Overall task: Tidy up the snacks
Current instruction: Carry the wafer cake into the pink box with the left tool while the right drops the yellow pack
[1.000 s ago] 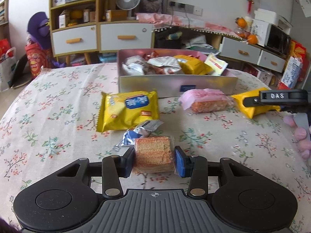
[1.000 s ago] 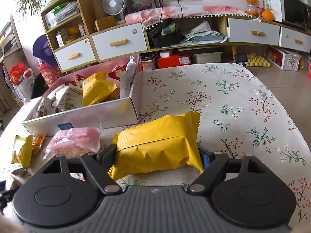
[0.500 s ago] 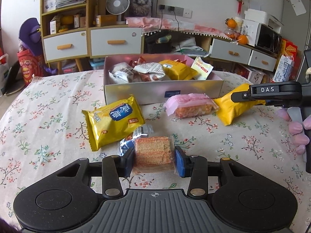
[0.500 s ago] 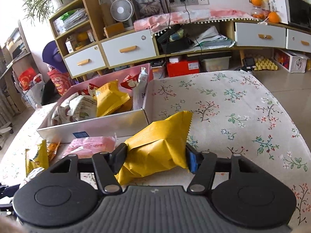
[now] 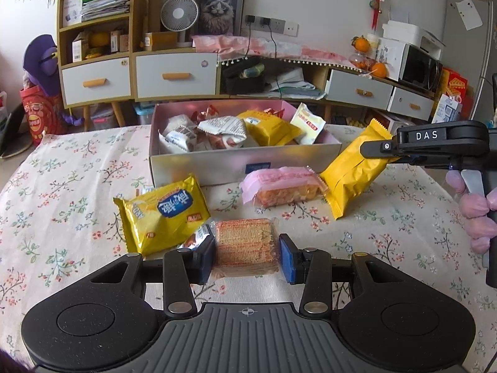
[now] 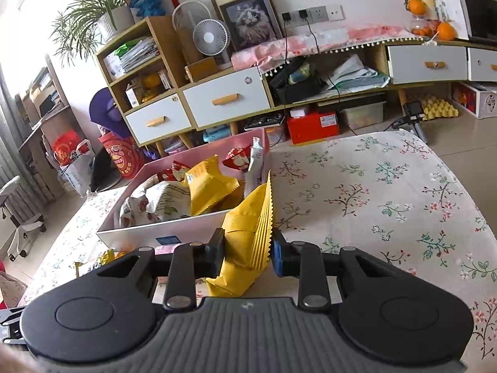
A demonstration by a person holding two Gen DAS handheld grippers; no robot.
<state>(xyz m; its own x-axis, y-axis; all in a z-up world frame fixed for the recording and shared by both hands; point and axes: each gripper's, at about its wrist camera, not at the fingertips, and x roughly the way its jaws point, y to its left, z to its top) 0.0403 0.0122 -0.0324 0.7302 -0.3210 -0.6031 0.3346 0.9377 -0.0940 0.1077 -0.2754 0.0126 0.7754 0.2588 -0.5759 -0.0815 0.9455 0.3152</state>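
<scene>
My left gripper (image 5: 247, 259) is shut on a clear-wrapped orange wafer pack (image 5: 245, 247), held just above the flowered tablecloth. My right gripper (image 6: 248, 256) has its jaws closing on a plain yellow snack bag (image 6: 248, 236), which is squeezed upright between the pads and tilted off the table. That bag (image 5: 357, 168) and the right gripper (image 5: 380, 149) also show at the right of the left wrist view. The pink snack box (image 5: 310, 150) (image 6: 136, 231) behind them holds several packets.
A yellow packet with a blue label (image 5: 164, 211), a small silver packet (image 5: 195, 239) and a pink-wrapped cake (image 5: 282, 185) lie on the cloth in front of the box. A gloved hand (image 5: 478, 214) grips the right tool. Drawers and shelves stand beyond the table.
The right gripper's jaws have narrowed on the yellow bag and lifted it, so it now stands on edge. The left gripper still holds the wafer pack in much the same place.
</scene>
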